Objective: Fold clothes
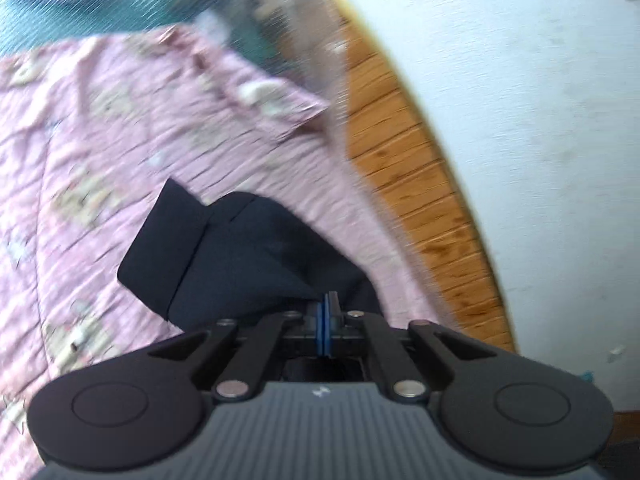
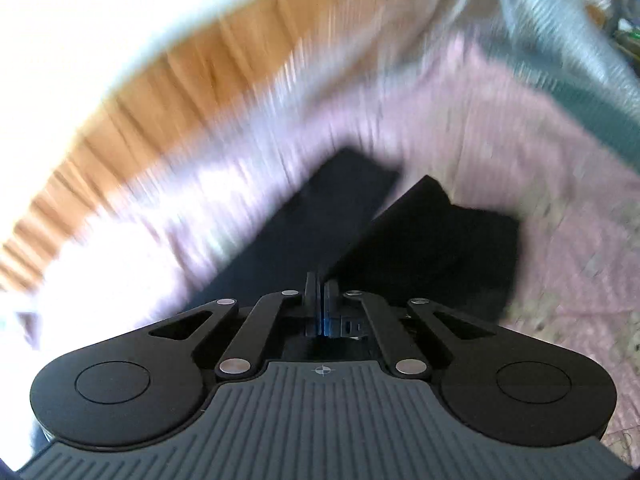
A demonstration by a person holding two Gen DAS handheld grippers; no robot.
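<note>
Left hand-held gripper: its two blue pads are pressed together and pinch a fold of the dark garment at its near edge.
Right hand-held gripper: its fingers are also pressed together, with the dark garment caught between them.
Dark garment: black or very dark navy cloth, held up at the near side by both grippers; the far part lies on the pink bedspread with one flap turned over.
Pink bedspread: crinkled fabric with pale printed figures, it covers the bed under the garment.
Teal blanket: behind the bedspread, blurred.
Wooden floor: orange-brown boards beside the bed.
White wall: beyond the floor.
Sharpness: the right wrist view is strongly blurred, so small details there cannot be told.
</note>
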